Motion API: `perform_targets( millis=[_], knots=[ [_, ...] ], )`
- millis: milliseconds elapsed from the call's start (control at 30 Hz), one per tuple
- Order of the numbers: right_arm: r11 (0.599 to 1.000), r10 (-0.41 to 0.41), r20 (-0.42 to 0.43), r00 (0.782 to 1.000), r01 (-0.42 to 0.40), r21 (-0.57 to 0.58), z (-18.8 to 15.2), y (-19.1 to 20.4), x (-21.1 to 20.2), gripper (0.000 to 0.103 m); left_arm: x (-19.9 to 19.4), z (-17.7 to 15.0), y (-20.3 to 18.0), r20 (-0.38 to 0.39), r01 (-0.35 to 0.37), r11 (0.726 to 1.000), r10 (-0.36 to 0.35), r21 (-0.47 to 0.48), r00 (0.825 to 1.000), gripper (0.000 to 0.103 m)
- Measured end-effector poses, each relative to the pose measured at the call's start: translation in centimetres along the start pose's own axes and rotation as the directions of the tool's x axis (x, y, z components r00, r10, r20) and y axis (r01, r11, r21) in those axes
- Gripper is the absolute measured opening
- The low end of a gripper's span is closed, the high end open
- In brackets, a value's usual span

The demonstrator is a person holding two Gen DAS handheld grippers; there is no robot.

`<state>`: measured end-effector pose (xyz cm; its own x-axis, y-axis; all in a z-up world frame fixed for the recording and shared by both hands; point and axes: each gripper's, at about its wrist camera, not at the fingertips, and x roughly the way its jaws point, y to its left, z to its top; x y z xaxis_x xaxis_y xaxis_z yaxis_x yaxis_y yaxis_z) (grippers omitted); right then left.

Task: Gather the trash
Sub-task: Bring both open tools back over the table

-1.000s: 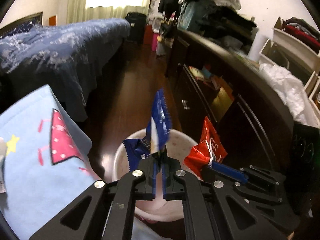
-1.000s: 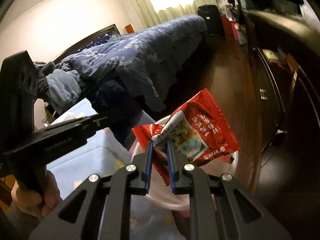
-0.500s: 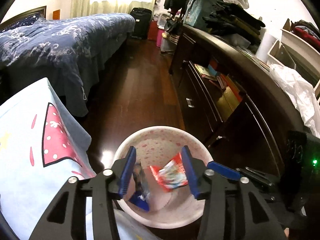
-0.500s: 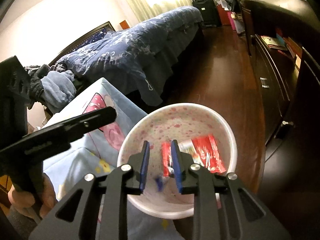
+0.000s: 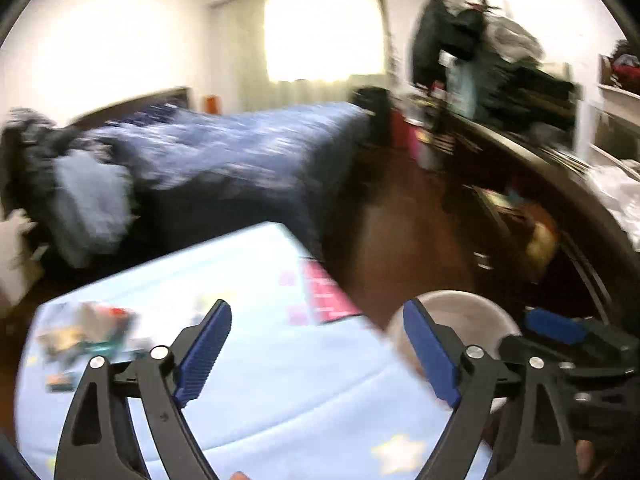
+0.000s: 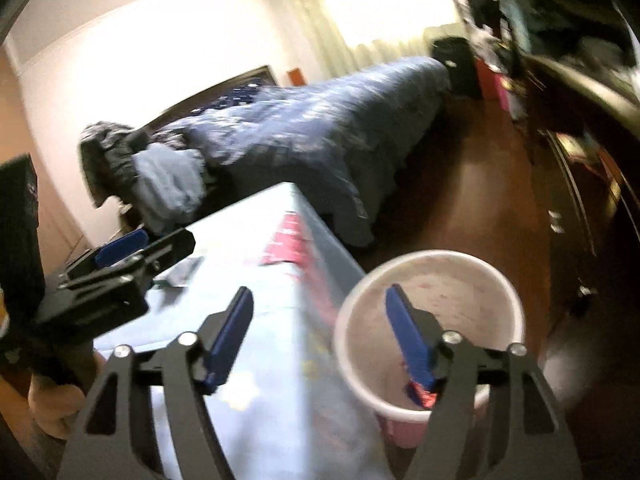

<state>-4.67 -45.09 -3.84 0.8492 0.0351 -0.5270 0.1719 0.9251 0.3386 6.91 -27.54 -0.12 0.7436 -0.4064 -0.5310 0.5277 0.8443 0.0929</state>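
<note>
The pink-speckled bin (image 6: pixel 428 320) stands on the wooden floor (image 6: pixel 472 200), against the edge of the light-blue counter (image 5: pixel 280 360); a red wrapper (image 6: pixel 420 394) lies inside. More blurred trash (image 5: pixel 88 332) sits on the counter's left. Both the left hand-held gripper (image 5: pixel 316 344) and the right hand-held gripper (image 6: pixel 320 332) are released, holding nothing. The blue bed (image 5: pixel 240 152) lies beyond.

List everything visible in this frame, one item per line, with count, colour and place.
Bin: one, white with pink speckles, on the floor beside the table.
Wrapper: one, red, inside the bin.
Tablecloth: one, light blue, covering the table.
Litter: blurred pile, count unclear, far left of the table.
Bed: one, dark blue quilt, behind the table.
Dresser: one, dark wood, right.
Left gripper: black, blue pads, open, empty.
Right gripper: same, open, empty.
</note>
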Motion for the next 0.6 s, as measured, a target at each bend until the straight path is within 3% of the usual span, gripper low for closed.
perform_targets(
  millis=[167, 300, 467, 600],
  knots=[
    [0.991, 0.033, 0.004, 0.999, -0.032, -0.133, 0.3, 7.2, 0.4, 0.09, -3.0, -1.5, 7.5, 0.01, -0.19, 0.978, 0.191, -0.084, 0.982, 0.092],
    [0.974, 0.047, -0.027, 0.999, -0.052, -0.222, 0.3, 12.3, 2.3, 0.092, -4.3, -2.8, 13.6, -0.01, -0.266, 0.946, 0.269, -0.185, 0.963, 0.092],
    [0.957, 0.044, -0.096, 0.994, -0.069, -0.28, 0.4, 16.7, 5.7, 0.092, -4.0, -4.1, 20.6, -0.062, -0.319, 0.907, 0.314, -0.274, 0.947, 0.092],
    [0.948, 0.055, -0.139, 0.989, -0.095, -0.303, 0.9, 19.3, 8.3, 0.092, -1.9, -4.3, 24.1, -0.101, -0.318, 0.897, 0.301, -0.307, 0.948, 0.092]
  ],
)
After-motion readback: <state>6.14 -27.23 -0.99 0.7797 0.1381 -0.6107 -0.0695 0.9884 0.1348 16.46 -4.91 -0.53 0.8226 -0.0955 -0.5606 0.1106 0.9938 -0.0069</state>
